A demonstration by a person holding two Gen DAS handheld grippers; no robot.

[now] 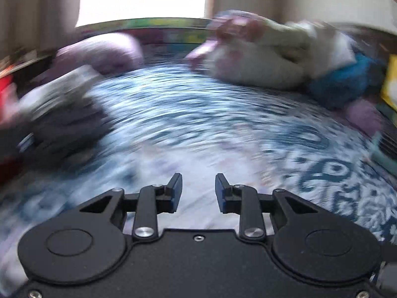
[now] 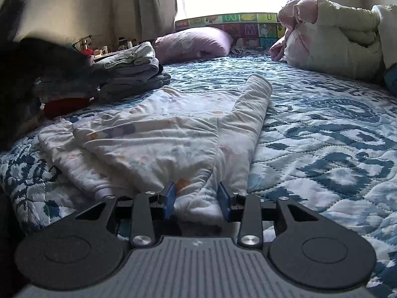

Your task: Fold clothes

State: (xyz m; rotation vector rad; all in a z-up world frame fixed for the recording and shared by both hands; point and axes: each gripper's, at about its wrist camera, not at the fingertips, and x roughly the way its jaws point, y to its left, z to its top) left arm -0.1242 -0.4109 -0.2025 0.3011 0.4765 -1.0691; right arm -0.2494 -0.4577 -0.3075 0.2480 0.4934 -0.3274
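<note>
A white floral garment [image 2: 158,134] lies spread on the blue patterned quilt [image 2: 322,129], one sleeve [image 2: 253,104] stretched toward the far end of the bed. My right gripper [image 2: 197,196] is open, its blue pads on either side of the garment's near edge, low over the cloth. My left gripper [image 1: 198,191] is open and empty, above the quilt [image 1: 198,114]. The left wrist view is heavily motion-blurred; pale cloth shows faintly below its fingers.
A stack of folded clothes [image 2: 129,72] stands at the left, blurred in the left wrist view [image 1: 62,109]. A lilac pillow [image 2: 193,42] lies at the head. A heap of unfolded clothes [image 2: 330,39] fills the back right. A dark shape [image 2: 22,79] looms at left.
</note>
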